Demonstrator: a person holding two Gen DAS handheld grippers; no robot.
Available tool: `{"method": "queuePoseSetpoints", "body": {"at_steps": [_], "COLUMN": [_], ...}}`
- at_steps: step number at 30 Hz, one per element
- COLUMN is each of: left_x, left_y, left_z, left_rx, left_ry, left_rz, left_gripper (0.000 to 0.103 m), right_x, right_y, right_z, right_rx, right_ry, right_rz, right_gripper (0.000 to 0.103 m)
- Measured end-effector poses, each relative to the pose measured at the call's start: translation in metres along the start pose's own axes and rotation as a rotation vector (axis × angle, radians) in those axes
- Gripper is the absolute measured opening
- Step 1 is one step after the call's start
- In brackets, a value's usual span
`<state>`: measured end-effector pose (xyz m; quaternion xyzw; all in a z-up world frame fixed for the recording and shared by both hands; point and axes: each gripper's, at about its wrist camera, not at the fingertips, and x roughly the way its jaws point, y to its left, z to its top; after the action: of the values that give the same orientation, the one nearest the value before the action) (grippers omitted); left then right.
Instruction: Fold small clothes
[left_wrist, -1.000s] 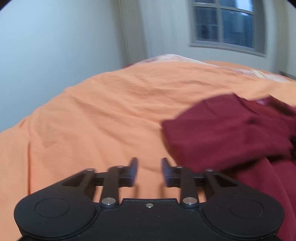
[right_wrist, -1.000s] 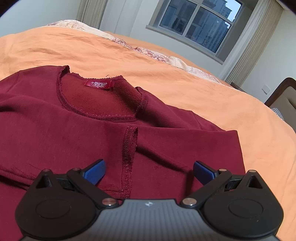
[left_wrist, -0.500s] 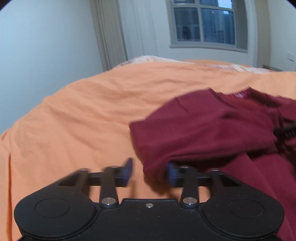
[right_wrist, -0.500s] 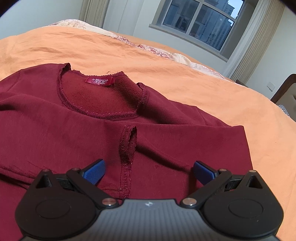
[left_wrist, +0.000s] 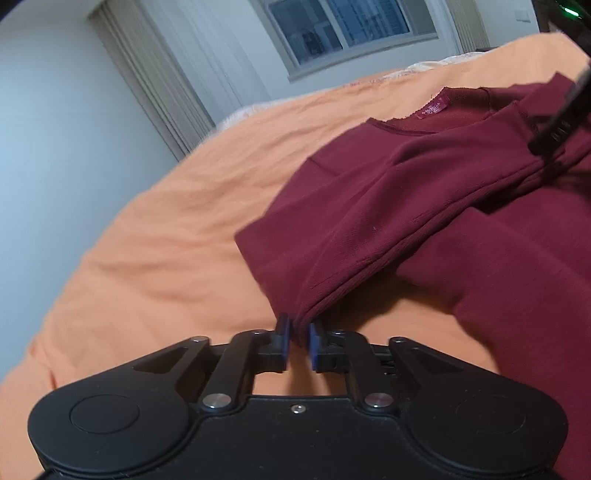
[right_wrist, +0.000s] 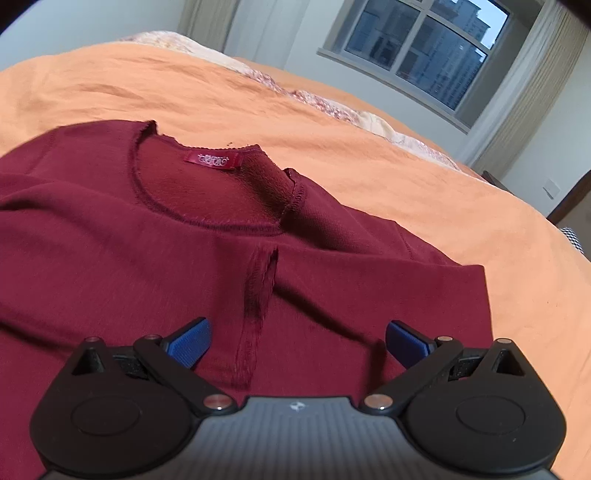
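Note:
A dark red sweatshirt (right_wrist: 110, 251) lies on the orange bed cover (right_wrist: 351, 147), neck opening and red label (right_wrist: 212, 161) facing up, both sleeves folded across the chest. My left gripper (left_wrist: 299, 330) is shut on the folded left edge of the sweatshirt (left_wrist: 369, 206), lifting it a little off the cover. Wide open, my right gripper (right_wrist: 297, 341) hovers over the chest, where a sleeve cuff (right_wrist: 258, 288) lies between its blue pads (right_wrist: 190, 341). Part of the right gripper (left_wrist: 557, 122) shows at the upper right of the left wrist view.
The orange cover (left_wrist: 147, 240) spreads wide to the left of the sweatshirt. A patterned pillow edge (right_wrist: 332, 107) lies at the head of the bed. A window (right_wrist: 417, 48) and curtains (right_wrist: 517, 96) stand behind it; a white wall (left_wrist: 55, 147) is on the left.
My left gripper moved right to the sweatshirt's folded edge and shut on it. My right gripper stayed open and shifted slightly forward over the chest.

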<state>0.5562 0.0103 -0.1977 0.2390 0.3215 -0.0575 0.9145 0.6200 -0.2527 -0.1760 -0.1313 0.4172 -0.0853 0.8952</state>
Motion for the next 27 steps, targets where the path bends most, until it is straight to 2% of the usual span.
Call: {"method": "queuePoseSetpoints", "body": {"at_steps": [2,3,4,5,7,10,13,15,17,20,23,27], "left_x": [-0.005,-0.010,-0.016,-0.025,-0.042,-0.072,-0.095,-0.106,-0.115,-0.129,-0.135,-0.139], "left_y": [0.005,0.009,0.012,0.014,0.019,0.024,0.020,0.012,0.000,-0.017,-0.027,-0.034], "left_z": [-0.003,-0.007,-0.011,-0.017,-0.029,-0.046,-0.062,-0.074,-0.085,-0.096,-0.095,-0.093], "left_rx": [-0.039,-0.067,-0.100,-0.133,-0.203,-0.344,-0.496,-0.574,-0.620,-0.636,-0.626,-0.680], "left_ry": [0.011,0.018,0.022,0.026,0.052,0.098,0.183,0.248,0.306,0.342,0.378,0.433], "left_rz": [-0.047,-0.077,-0.095,-0.107,-0.124,-0.173,-0.253,-0.307,-0.332,-0.342,-0.362,-0.388], "left_gripper": [0.031,0.044,0.052,0.056,0.072,0.085,0.088,0.088,0.088,0.086,0.079,0.063], "right_x": [-0.015,-0.023,-0.031,-0.040,-0.060,-0.085,-0.105,-0.116,-0.126,-0.134,-0.138,-0.148], "right_y": [-0.010,-0.017,-0.023,-0.031,-0.047,-0.072,-0.097,-0.113,-0.124,-0.134,-0.139,-0.145], "right_z": [-0.014,-0.024,-0.035,-0.046,-0.074,-0.117,-0.157,-0.179,-0.197,-0.217,-0.228,-0.235], "right_rx": [0.030,0.058,0.088,0.117,0.175,0.240,0.313,0.376,0.411,0.421,0.422,0.431], "right_ry": [-0.004,0.005,0.020,0.035,0.058,0.109,0.178,0.214,0.235,0.249,0.248,0.237], "right_rz": [0.005,0.005,0.003,0.003,0.009,0.015,0.048,0.102,0.167,0.267,0.337,0.380], "right_gripper": [0.103,0.103,0.103,0.103,0.103,0.103,0.103,0.103,0.103,0.102,0.091,0.064]}}
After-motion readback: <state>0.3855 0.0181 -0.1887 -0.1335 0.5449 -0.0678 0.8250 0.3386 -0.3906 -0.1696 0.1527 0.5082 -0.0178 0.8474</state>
